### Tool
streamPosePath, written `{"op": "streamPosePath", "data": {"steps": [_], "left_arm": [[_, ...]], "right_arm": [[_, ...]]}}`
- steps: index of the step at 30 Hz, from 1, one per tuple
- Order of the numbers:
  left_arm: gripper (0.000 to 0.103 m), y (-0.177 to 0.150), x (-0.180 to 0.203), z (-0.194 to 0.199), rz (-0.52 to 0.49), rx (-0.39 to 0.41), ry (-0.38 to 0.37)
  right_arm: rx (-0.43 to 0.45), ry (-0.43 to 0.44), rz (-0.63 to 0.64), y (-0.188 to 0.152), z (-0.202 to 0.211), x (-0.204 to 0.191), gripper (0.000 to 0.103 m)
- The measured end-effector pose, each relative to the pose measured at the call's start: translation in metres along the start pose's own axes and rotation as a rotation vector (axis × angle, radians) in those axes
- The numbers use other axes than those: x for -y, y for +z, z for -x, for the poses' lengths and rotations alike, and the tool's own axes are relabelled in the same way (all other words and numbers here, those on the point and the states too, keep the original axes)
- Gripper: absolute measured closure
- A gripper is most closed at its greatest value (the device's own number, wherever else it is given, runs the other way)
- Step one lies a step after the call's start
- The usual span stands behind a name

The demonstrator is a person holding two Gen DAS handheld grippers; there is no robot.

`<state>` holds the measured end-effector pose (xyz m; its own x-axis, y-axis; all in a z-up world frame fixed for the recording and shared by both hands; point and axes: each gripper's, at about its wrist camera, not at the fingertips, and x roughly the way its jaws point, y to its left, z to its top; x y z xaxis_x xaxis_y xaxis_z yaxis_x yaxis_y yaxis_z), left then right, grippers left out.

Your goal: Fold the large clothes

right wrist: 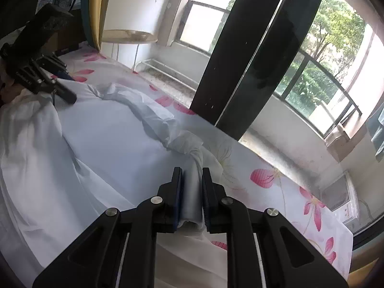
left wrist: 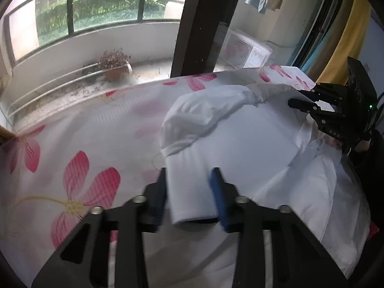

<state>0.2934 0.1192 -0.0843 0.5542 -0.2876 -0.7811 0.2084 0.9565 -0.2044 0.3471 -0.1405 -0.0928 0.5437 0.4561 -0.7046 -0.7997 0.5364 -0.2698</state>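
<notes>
Floral tablecloth (left wrist: 79,168), shirt (left wrist: 240,148) between hand-held grippers

Readable text is sparse. Right gripper (left wrist: 303,98), left wrist view: pale letters on the black body behind the jaws, look like "DAS", first character unsure. Left gripper (right wrist: 63,90), right wrist view: pale lettering on the body behind the jaws, too small to read. White appliance (right wrist: 343,202) on the balcony floor beyond the bed: small red marks on its front, unreadable. Printed box (right wrist: 56,0) behind the left gripper: dark print, illegible.
</notes>
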Motion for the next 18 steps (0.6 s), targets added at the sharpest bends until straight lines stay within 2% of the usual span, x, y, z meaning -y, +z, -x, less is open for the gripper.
{"op": "streamPosePath", "data": {"steps": [2,5,7,9,11,15,17,18], "left_arm": [[0.085,0.002,-0.002,0.004,0.003,0.019,0.001],[0.088,0.005,0.002,0.010,-0.026,0.066,0.032],[0.089,0.005,0.011,0.015,-0.078,0.102,0.066],[0.089,0.005,0.020,0.018,-0.128,0.127,0.099],[0.089,0.006,0.027,0.021,-0.176,0.151,0.129],[0.089,0.006,0.035,0.025,-0.239,0.182,0.163],[0.089,0.006,0.035,0.026,-0.244,0.193,0.160],[0.089,0.006,0.033,0.026,-0.243,0.198,0.156]], "right_arm": [[-0.019,0.047,-0.023,0.000,-0.002,0.005,0.085],[-0.047,0.130,-0.087,0.000,-0.004,0.022,0.075],[-0.093,0.230,-0.151,0.000,-0.013,0.038,0.058],[-0.131,0.271,-0.200,0.001,-0.023,0.053,0.051],[-0.143,0.298,-0.230,0.004,-0.029,0.063,0.050],[-0.209,0.488,-0.281,0.007,-0.048,0.071,0.048],[-0.225,0.528,-0.281,0.004,-0.054,0.069,0.048],[-0.203,0.529,-0.281,0.005,-0.053,0.068,0.048]]}}
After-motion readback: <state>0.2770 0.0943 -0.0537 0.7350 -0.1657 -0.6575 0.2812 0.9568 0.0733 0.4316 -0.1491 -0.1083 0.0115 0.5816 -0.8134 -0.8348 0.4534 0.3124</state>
